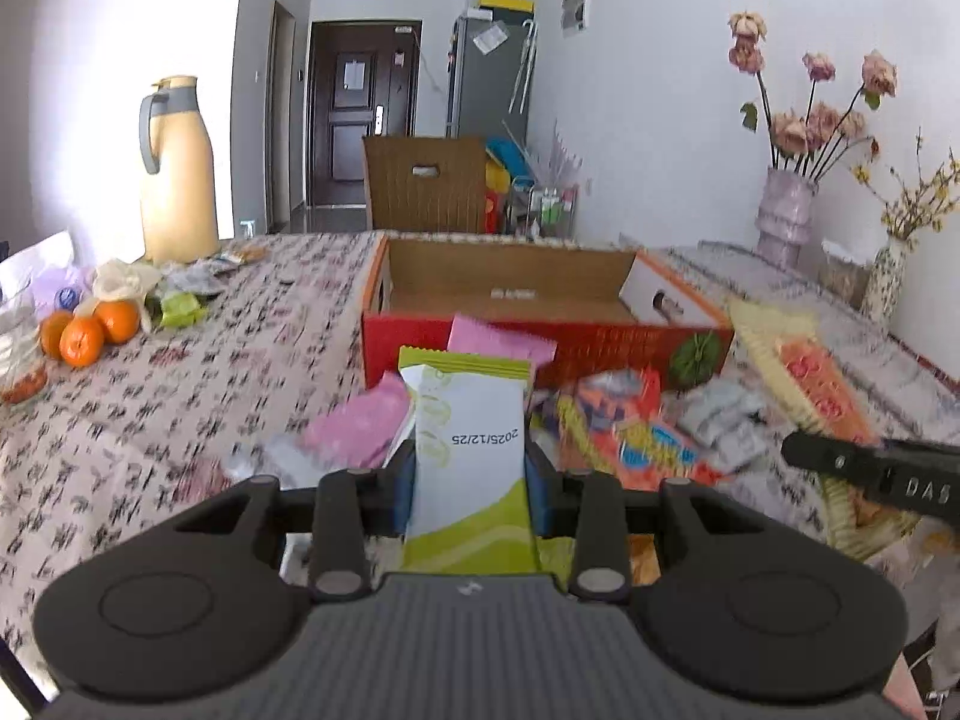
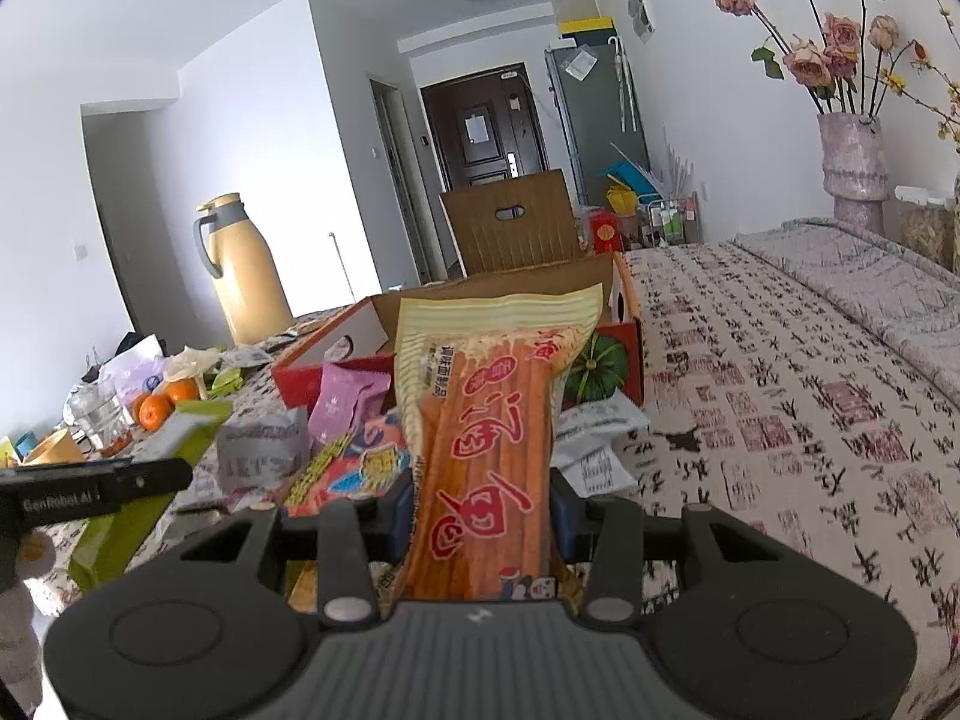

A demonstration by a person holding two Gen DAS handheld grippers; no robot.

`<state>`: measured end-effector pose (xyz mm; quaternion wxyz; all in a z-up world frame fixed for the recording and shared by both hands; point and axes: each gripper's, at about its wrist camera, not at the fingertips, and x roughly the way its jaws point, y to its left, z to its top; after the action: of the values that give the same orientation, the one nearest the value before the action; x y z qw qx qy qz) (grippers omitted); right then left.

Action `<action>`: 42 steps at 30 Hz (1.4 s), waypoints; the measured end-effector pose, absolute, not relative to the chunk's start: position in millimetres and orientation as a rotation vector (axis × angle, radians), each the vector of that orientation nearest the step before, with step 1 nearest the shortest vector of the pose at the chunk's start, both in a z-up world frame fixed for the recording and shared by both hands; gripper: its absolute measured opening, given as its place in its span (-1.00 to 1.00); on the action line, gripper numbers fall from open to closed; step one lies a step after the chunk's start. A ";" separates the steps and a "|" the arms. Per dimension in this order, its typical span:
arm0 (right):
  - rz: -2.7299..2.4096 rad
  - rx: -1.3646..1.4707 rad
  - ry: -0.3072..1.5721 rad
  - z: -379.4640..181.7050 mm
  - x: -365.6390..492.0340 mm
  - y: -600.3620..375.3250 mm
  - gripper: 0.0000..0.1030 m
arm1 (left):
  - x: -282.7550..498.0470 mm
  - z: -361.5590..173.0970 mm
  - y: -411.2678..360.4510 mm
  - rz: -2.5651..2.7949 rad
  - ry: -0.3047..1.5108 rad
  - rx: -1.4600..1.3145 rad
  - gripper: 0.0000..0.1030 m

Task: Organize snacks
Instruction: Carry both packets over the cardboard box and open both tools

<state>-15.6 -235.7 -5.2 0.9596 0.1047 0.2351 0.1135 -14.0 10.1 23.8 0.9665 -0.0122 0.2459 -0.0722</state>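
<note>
Two grippers were up over the table (image 2: 780, 408) as I watched, each clamped on a packet. Biggest before me was the box (image 1: 540, 294), open-topped, its long axis running left to right across the cloth, red front toward me. Between it and the grippers lay the loose pile of snacks (image 1: 636, 432), close against the box front.

My right gripper (image 2: 483, 510) pinched the orange packet (image 2: 486, 420) at its lower part from both sides; the packet stood on end, long axis up and leaning away toward the box, its yellow sealed end uppermost.

My left gripper (image 1: 471, 480) squeezed the green packet (image 1: 468, 450) the same way, upright, long axis pointing away at the box, green seal on top, date print facing the camera upside down.

Oranges (image 1: 84, 330) sat far left, near the flask (image 1: 177, 174).
</note>
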 end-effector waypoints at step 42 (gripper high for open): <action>0.194 0.199 0.544 -1.5 249.4 -237.6 -0.18 | 222.0 45.1 -50.9 -0.053 0.485 -0.034 -0.28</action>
<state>249.4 -237.6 -1.5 0.9538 0.0980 0.2676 0.0954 222.0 -50.9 45.1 0.9703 -0.0169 0.2399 -0.0262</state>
